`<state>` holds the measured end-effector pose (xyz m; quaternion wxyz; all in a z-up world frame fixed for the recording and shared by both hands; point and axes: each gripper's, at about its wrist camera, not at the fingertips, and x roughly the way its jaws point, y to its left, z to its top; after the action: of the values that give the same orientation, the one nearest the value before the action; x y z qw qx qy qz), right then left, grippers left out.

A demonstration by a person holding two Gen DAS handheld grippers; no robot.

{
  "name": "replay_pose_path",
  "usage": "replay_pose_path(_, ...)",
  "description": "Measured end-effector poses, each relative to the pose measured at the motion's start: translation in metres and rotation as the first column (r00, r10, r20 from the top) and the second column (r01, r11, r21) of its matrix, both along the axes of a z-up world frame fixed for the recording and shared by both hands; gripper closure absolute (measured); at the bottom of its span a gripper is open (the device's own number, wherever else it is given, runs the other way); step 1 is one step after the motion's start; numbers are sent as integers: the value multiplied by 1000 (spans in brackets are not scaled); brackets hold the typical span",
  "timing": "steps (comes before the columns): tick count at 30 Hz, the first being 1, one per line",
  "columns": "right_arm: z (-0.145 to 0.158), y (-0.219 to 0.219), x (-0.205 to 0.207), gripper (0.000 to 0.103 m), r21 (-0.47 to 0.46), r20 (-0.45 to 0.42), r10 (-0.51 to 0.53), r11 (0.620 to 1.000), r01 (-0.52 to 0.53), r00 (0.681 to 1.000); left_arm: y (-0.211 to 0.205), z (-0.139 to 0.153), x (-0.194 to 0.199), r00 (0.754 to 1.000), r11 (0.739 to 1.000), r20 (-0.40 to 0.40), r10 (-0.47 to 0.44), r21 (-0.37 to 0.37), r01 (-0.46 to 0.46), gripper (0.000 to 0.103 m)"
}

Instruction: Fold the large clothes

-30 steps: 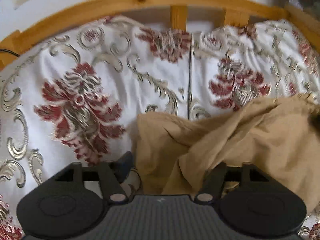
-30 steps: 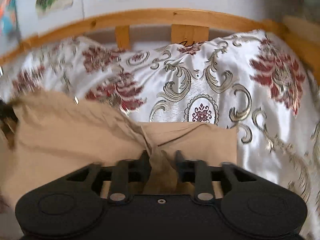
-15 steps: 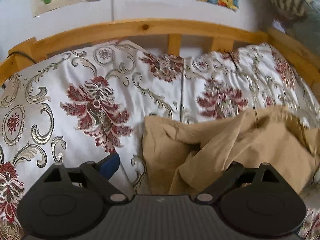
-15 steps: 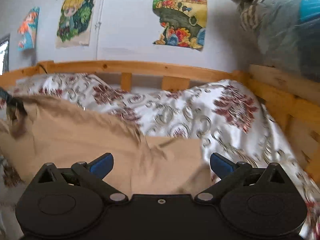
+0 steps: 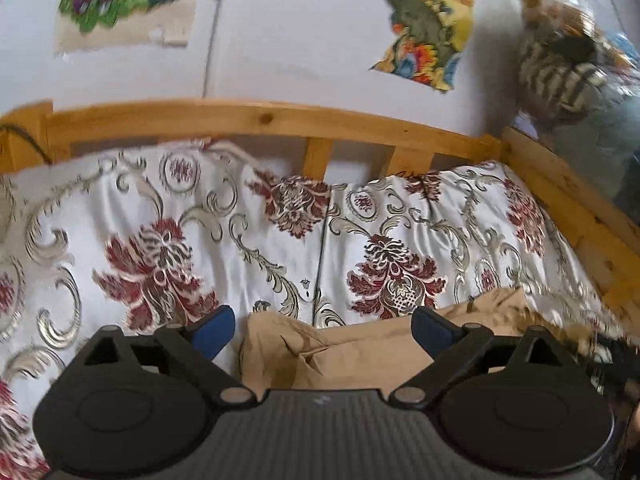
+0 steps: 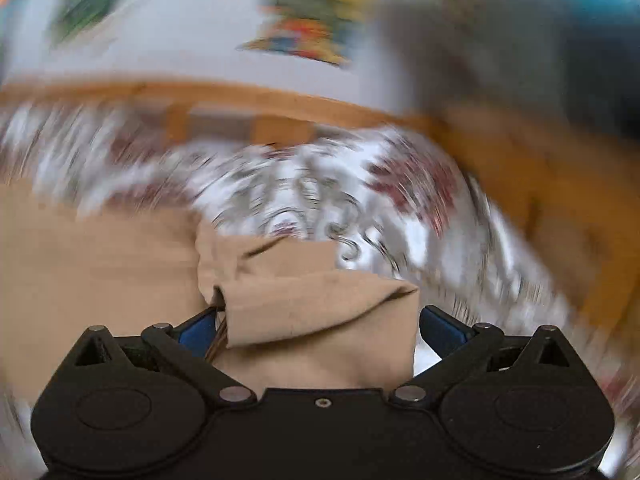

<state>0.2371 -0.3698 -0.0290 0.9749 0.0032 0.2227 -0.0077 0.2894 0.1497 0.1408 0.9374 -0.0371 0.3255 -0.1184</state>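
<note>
A tan garment [image 5: 360,348] lies on a white bedspread with red and gold flowers [image 5: 160,248]. In the left wrist view my left gripper [image 5: 324,328] is open, its blue-tipped fingers [image 5: 212,330] spread wide above the garment's near edge. In the right wrist view, which is blurred by motion, the garment [image 6: 312,304] lies folded over itself. My right gripper [image 6: 316,328] is open with the fold lying between its spread fingers [image 6: 442,326], which do not pinch it.
A wooden bed rail [image 5: 280,120] runs along the far side and a side rail [image 5: 568,196] along the right. Posters [image 5: 432,20] hang on the white wall behind. A bundle of bedding [image 5: 568,64] sits at the upper right.
Both grippers have opened and let go of the tan garment. Both have pulled back and tilted up, so more wall shows. The right wrist view is now blurred by fast motion.
</note>
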Motion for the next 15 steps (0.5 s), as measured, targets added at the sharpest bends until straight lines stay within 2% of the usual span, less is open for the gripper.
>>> replay_pose_path(2,1,-16,1,1,139,22,-17,990,14,1000,-2,-2,-21,999,999,17,-40,27,40,3)
replay_pose_path(4,3,-26,-14,1,231,98,64,969,-85,993,-8,-10,-44,991,988,22,-135,83,132,2)
replay_pose_path(6,5,-27,-24,1,192,117,131,970,-152,984,-19,-27,-73,979,962,19,-203,189,195,2)
replay_pose_path(8,4,-28,-28,1,123,95,162,977,-173,982,-27,-48,-92,975,942,-2,-223,258,216,2)
replay_pose_path(12,-6,-34,-18,1,112,11,108,988,-108,994,-25,-82,-95,986,958,-88,-139,239,157,6)
replay_pose_path(13,-9,-36,-16,1,107,7,104,989,-104,995,-25,-88,-92,990,958,-94,-109,256,129,9)
replay_pose_path(15,-14,-36,-14,2,88,14,109,990,-110,994,-26,-94,-81,991,948,-116,-66,302,99,26)
